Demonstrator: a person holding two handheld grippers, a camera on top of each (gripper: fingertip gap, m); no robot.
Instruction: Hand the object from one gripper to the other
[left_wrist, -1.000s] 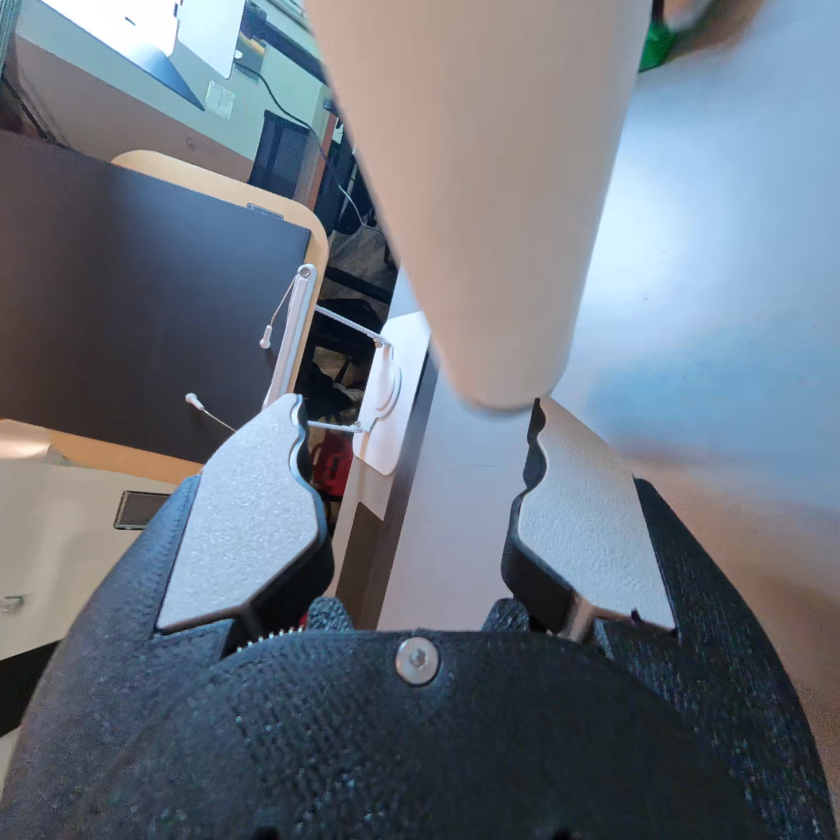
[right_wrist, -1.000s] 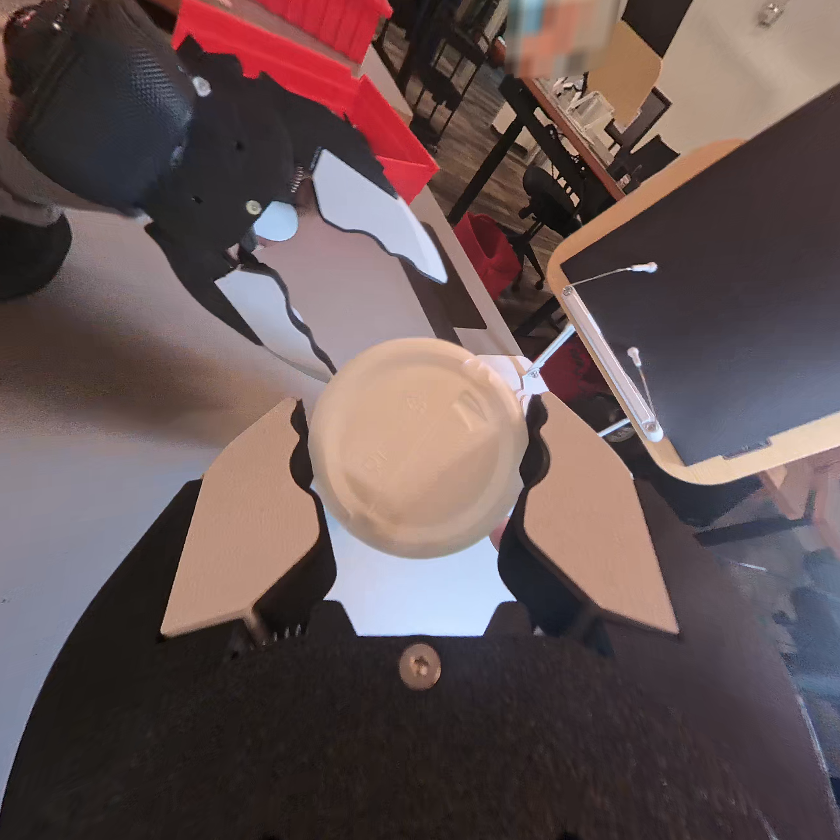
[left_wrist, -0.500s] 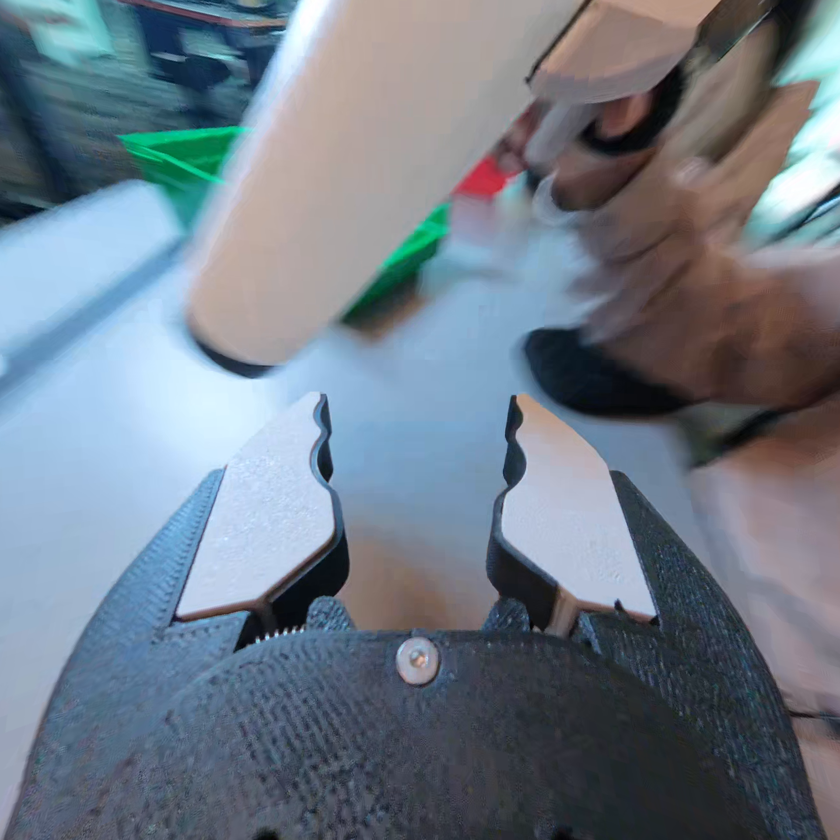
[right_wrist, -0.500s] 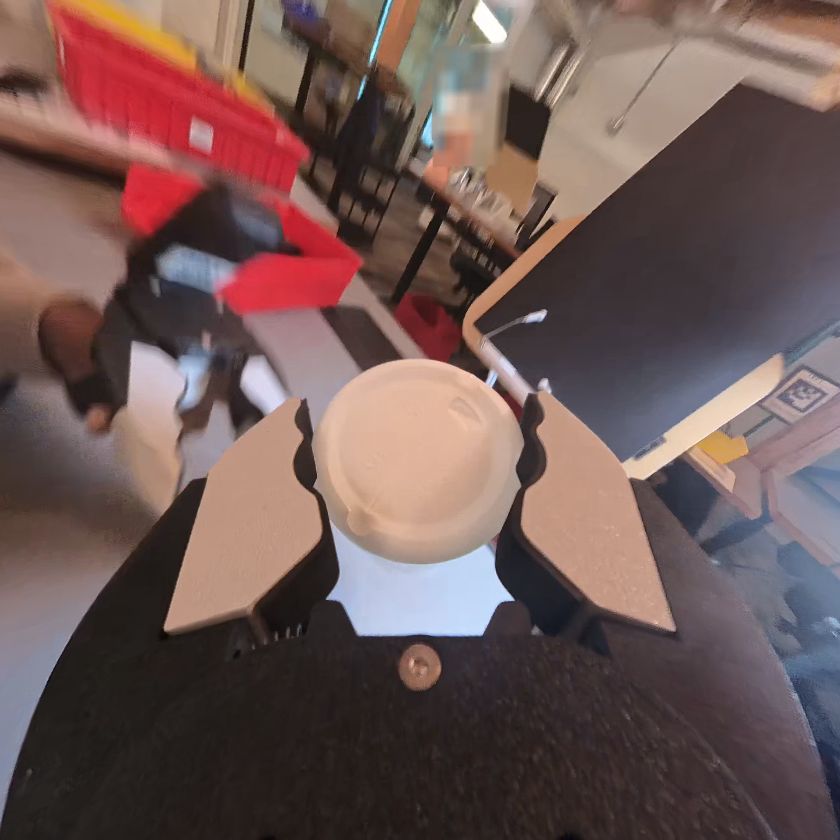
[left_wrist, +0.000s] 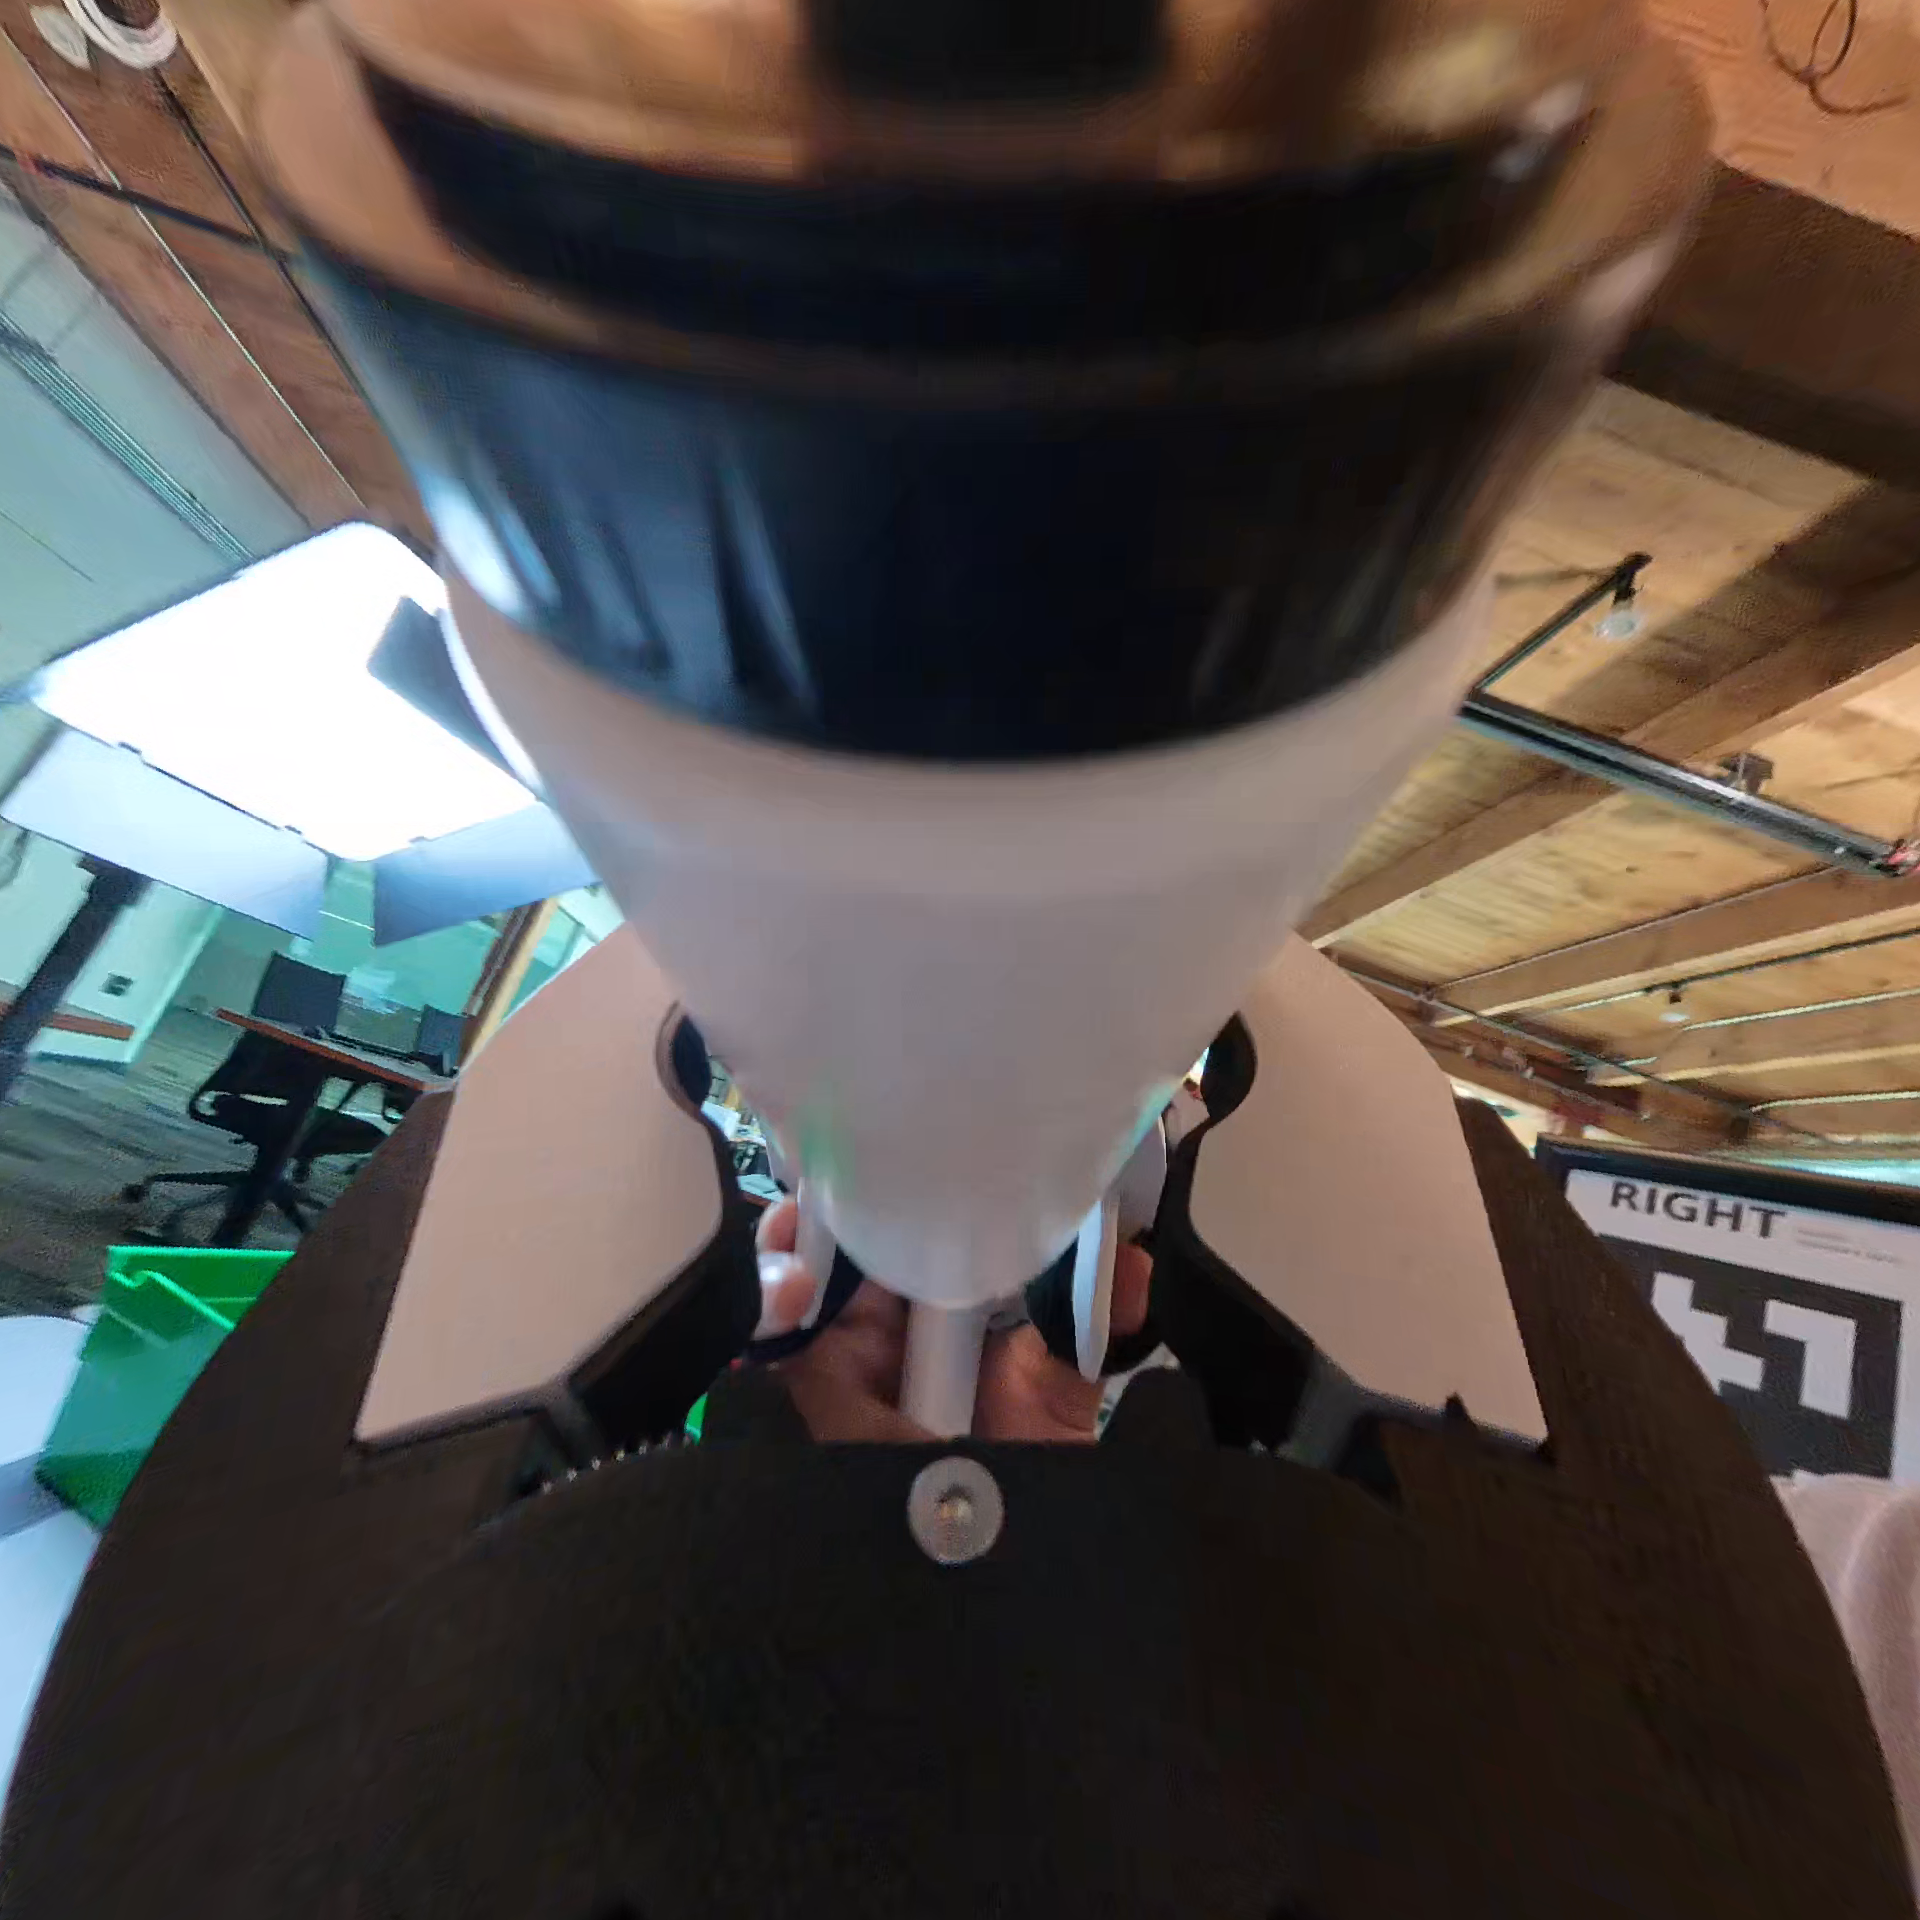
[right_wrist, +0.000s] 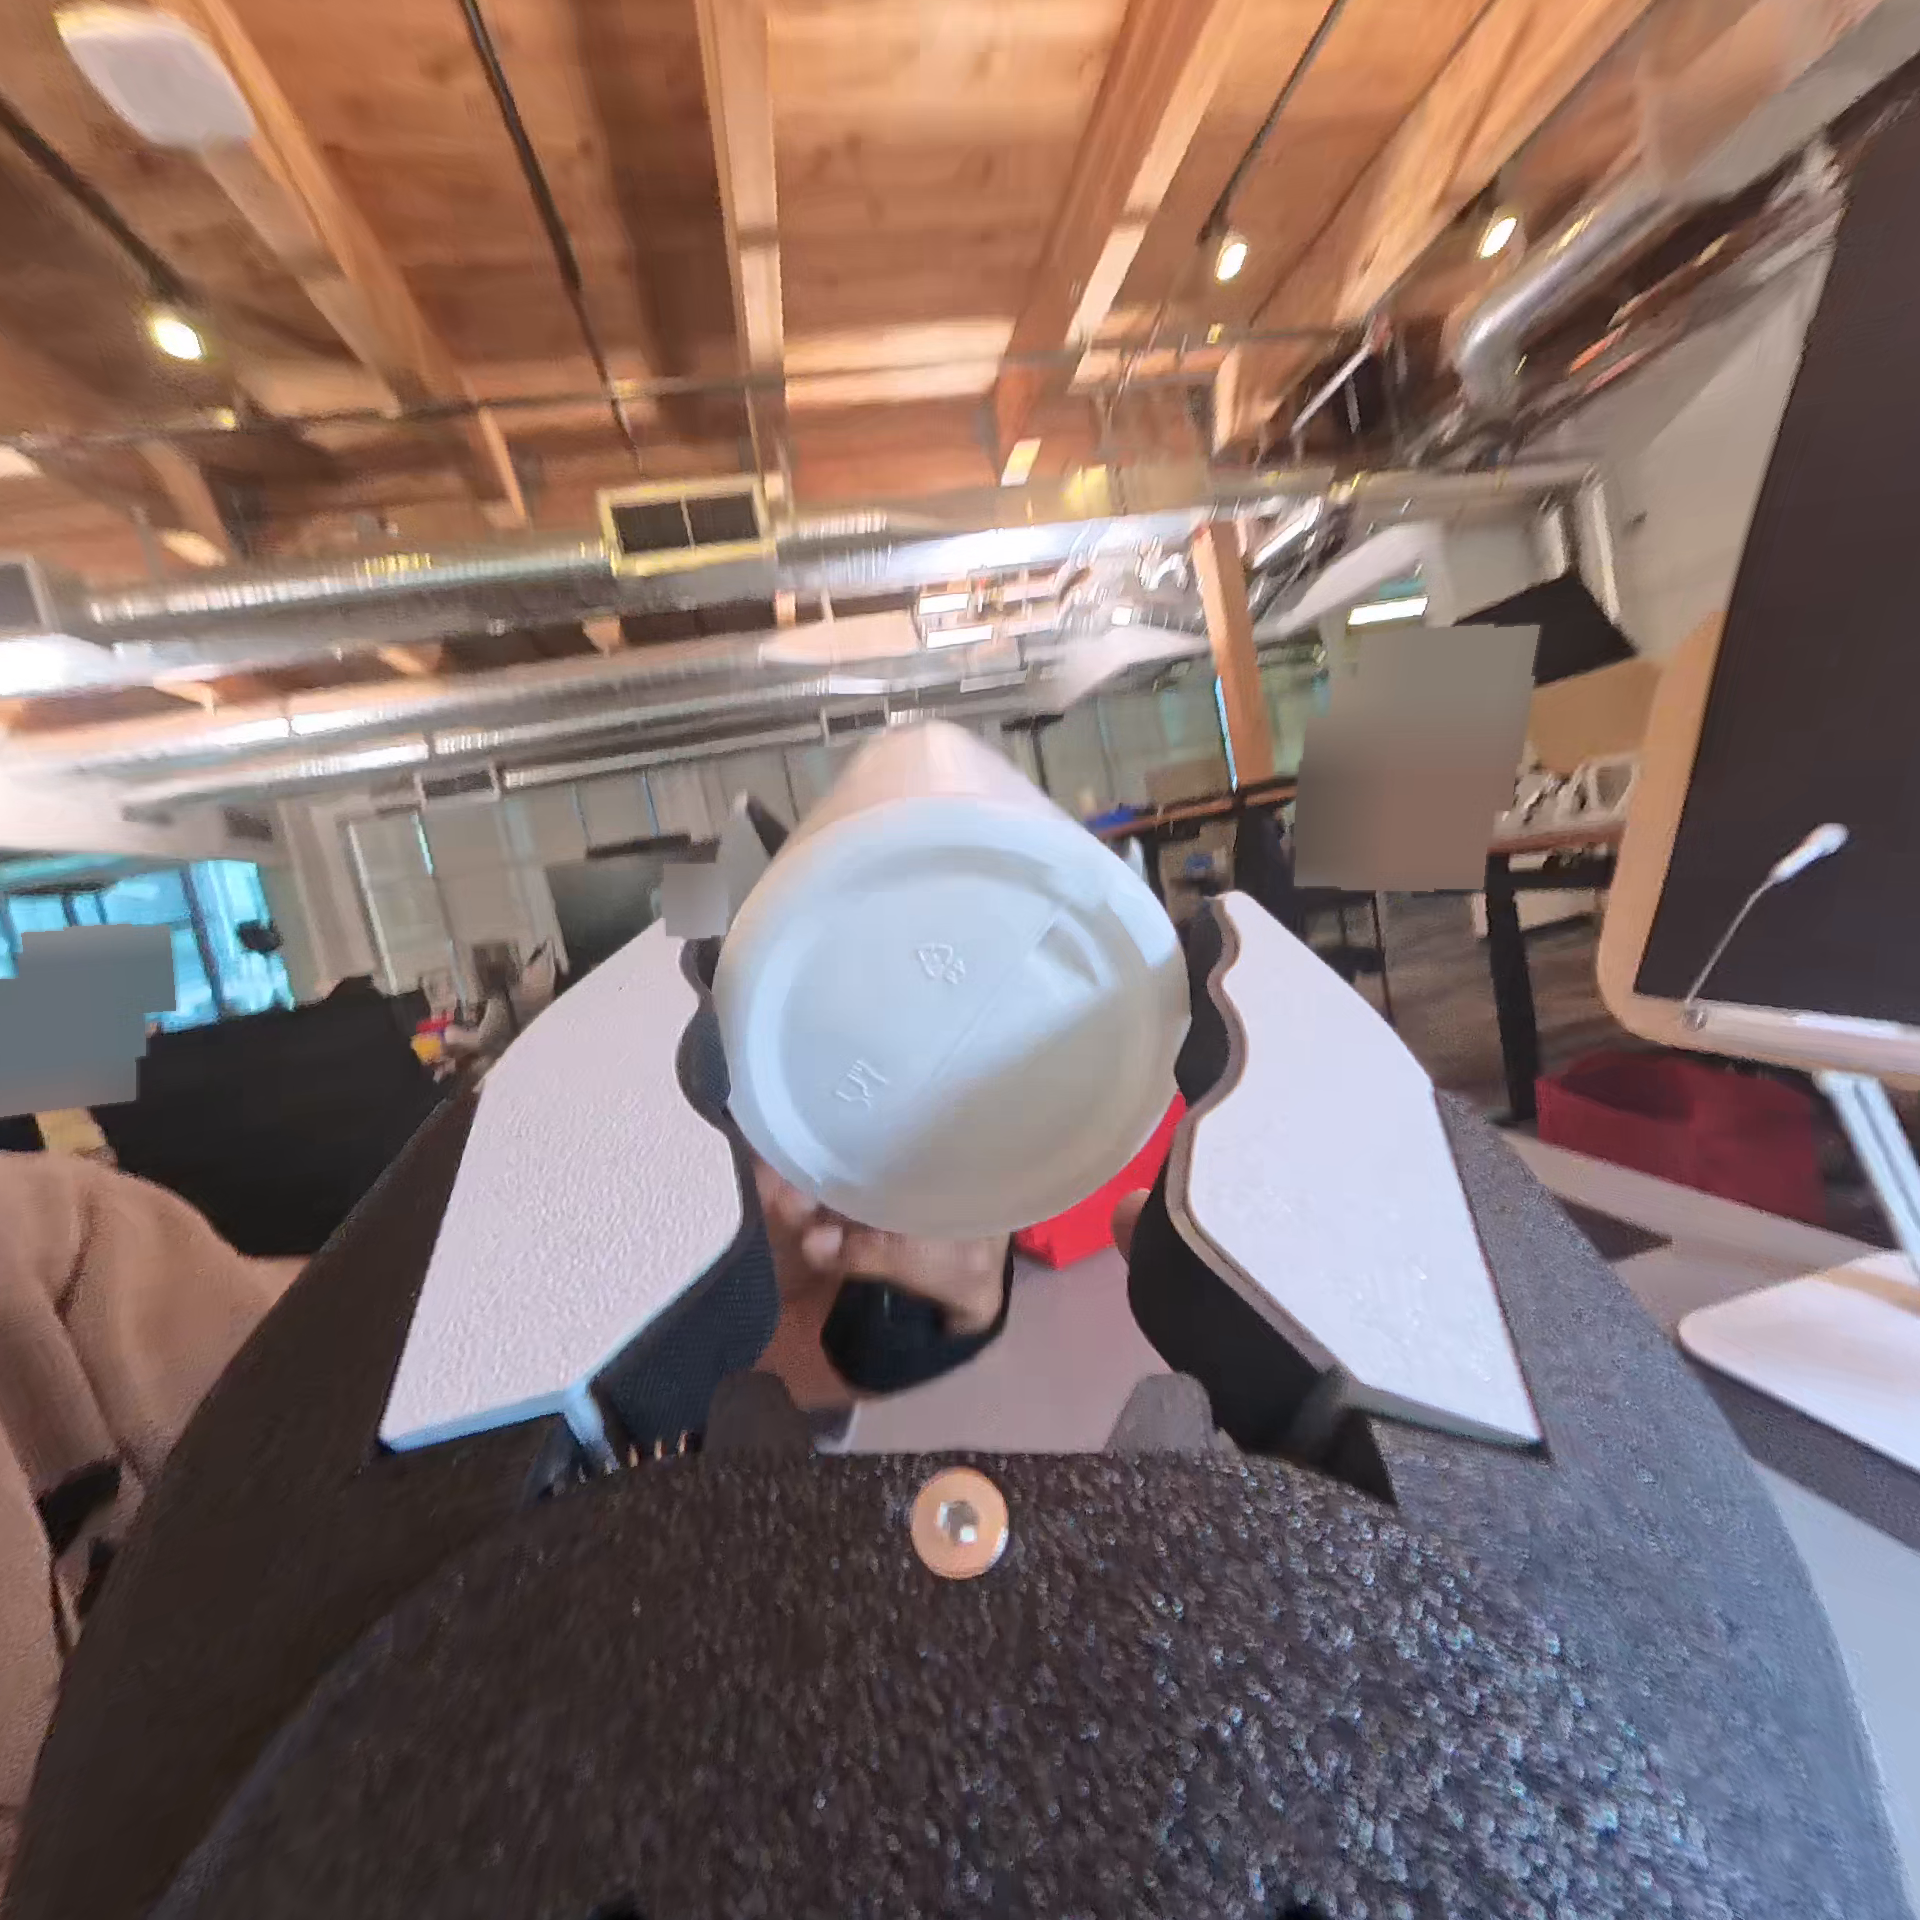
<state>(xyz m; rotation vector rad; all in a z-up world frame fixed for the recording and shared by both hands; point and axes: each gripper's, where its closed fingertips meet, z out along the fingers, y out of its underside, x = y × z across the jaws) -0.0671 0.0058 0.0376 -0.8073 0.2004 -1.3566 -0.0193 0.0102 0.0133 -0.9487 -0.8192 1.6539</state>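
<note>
Bottle, white with a dark band, is sitting between both tools: right hand-held gripper is pinching its base end at 12 o'clock, and left hand-held gripper is closing around its white body, contact blurry, can't tell.

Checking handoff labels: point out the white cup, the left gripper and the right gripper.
white cup (right_wrist: 951, 1049): right wrist view, on its flat round end.
left gripper (left_wrist: 961, 1081): left wrist view, midway between its fingertips.
right gripper (right_wrist: 951, 966): right wrist view, midway between its fingertips.
</note>
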